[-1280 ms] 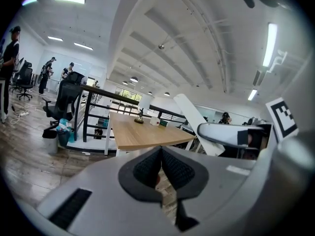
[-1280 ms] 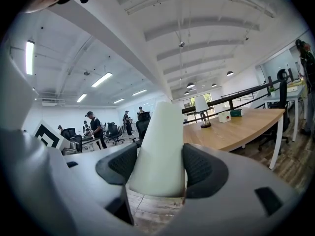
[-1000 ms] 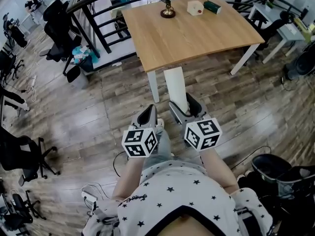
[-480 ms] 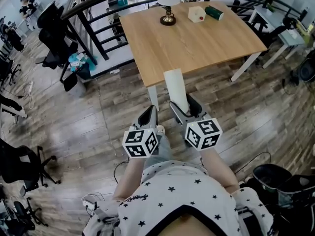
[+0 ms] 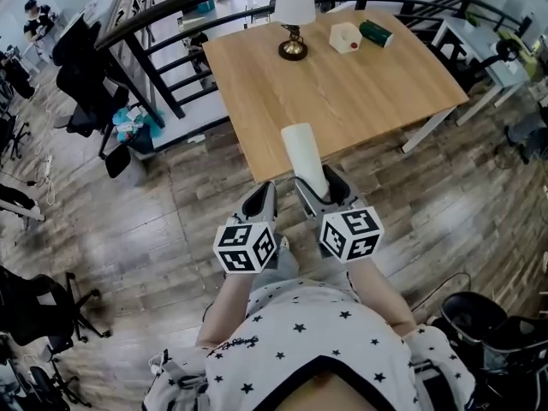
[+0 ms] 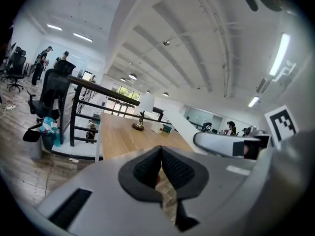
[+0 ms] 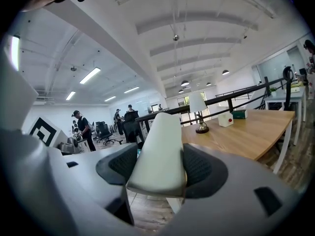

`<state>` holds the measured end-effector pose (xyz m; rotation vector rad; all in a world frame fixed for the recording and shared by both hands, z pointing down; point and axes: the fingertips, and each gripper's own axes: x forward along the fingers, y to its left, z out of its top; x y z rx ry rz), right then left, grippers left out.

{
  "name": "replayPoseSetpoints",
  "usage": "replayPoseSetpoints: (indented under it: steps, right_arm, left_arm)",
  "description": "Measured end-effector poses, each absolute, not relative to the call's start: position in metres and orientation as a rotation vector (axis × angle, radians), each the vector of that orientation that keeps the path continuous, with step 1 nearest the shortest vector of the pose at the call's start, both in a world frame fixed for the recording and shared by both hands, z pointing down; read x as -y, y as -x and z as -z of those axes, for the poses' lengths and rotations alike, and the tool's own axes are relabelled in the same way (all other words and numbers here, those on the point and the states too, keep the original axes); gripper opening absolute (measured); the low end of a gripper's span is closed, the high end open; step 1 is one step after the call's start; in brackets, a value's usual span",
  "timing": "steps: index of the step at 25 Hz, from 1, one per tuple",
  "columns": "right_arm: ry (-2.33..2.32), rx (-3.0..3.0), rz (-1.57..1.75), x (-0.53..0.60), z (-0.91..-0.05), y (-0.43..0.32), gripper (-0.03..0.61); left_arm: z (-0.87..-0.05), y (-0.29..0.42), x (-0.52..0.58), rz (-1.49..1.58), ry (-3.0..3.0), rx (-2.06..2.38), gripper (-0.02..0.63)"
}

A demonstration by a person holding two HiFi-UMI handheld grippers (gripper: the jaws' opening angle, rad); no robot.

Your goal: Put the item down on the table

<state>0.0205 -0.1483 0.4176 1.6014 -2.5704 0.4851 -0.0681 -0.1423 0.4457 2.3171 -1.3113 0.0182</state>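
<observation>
My right gripper [image 5: 321,187] [image 7: 160,171] is shut on a long white tube-like item [image 5: 303,155] [image 7: 160,151], which sticks out forward and up between the black pads. Its far end reaches over the near edge of the wooden table [image 5: 342,84] in the head view. My left gripper [image 5: 259,202] [image 6: 161,168] is shut with nothing between its pads, held beside the right one above the wood floor. The table [image 7: 246,134] lies ahead in both gripper views.
On the table's far side stand a lamp [image 5: 294,15], a white box with a red dot [image 5: 345,37] and a dark green can [image 5: 376,32]. A black railing [image 5: 154,24] runs left of the table. Office chairs [image 5: 81,67] stand at left; another desk [image 5: 497,50] at right.
The table has come closer in the head view, and the white item's tip now overlaps its near edge. Both grippers keep the same hold and spacing.
</observation>
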Motion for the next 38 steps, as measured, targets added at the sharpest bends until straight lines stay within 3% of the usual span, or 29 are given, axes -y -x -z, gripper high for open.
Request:
replayPoseSetpoints:
  steps: [21, 38]
  right_arm:
    - [-1.656, 2.519, -0.489, 0.301, -0.423, 0.004, 0.287]
    - [-1.562, 2.421, -0.6, 0.387, -0.491, -0.032, 0.287]
  left_arm:
    - [-0.452, 0.063, 0.305, -0.09, -2.406, 1.162, 0.012]
    - [-0.491, 0.065, 0.38, -0.142, -2.255, 1.273, 0.012]
